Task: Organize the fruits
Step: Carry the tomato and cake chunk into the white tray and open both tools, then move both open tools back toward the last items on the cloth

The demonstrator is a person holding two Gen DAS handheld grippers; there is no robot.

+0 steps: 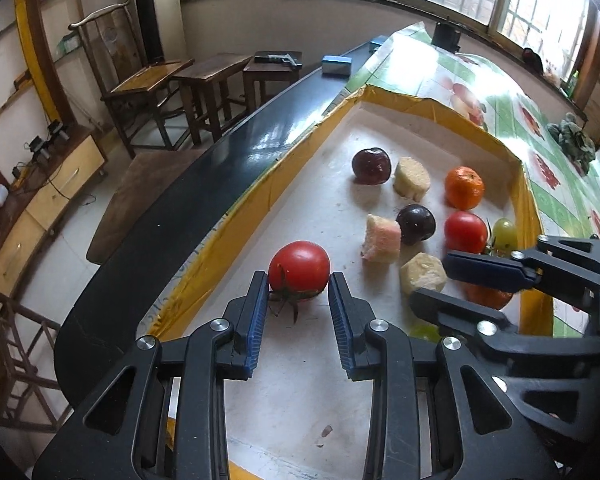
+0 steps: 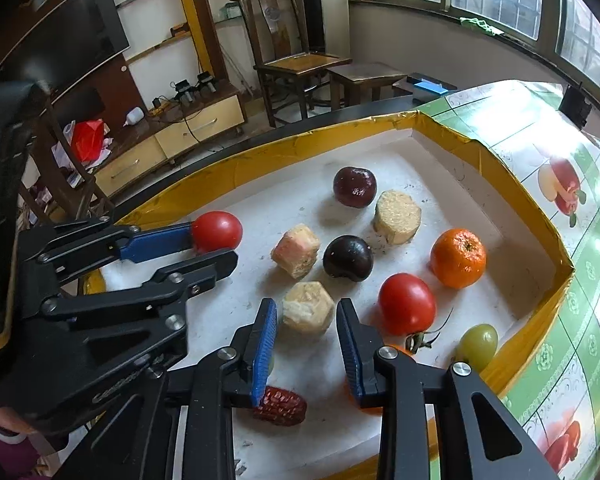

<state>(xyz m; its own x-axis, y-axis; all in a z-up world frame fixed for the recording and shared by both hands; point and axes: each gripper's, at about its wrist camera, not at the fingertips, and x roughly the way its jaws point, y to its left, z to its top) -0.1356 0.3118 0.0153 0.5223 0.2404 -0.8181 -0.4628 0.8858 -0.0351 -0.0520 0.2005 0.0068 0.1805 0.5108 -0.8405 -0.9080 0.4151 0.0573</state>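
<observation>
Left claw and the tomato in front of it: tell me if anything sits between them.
Nothing visible does. The left claw is open with the tomato already between its two fingers, on the white tray floor. The nearest other piece, the pink-and-white chunk, lies off to the right, apart from it.

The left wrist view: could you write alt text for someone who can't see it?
The left gripper brackets a red tomato between open blue-padded fingers, inside a yellow-rimmed white tray. Dark plums, an orange, another tomato, a green grape and pale chunks lie beyond; the right gripper reaches in from the right.
</observation>
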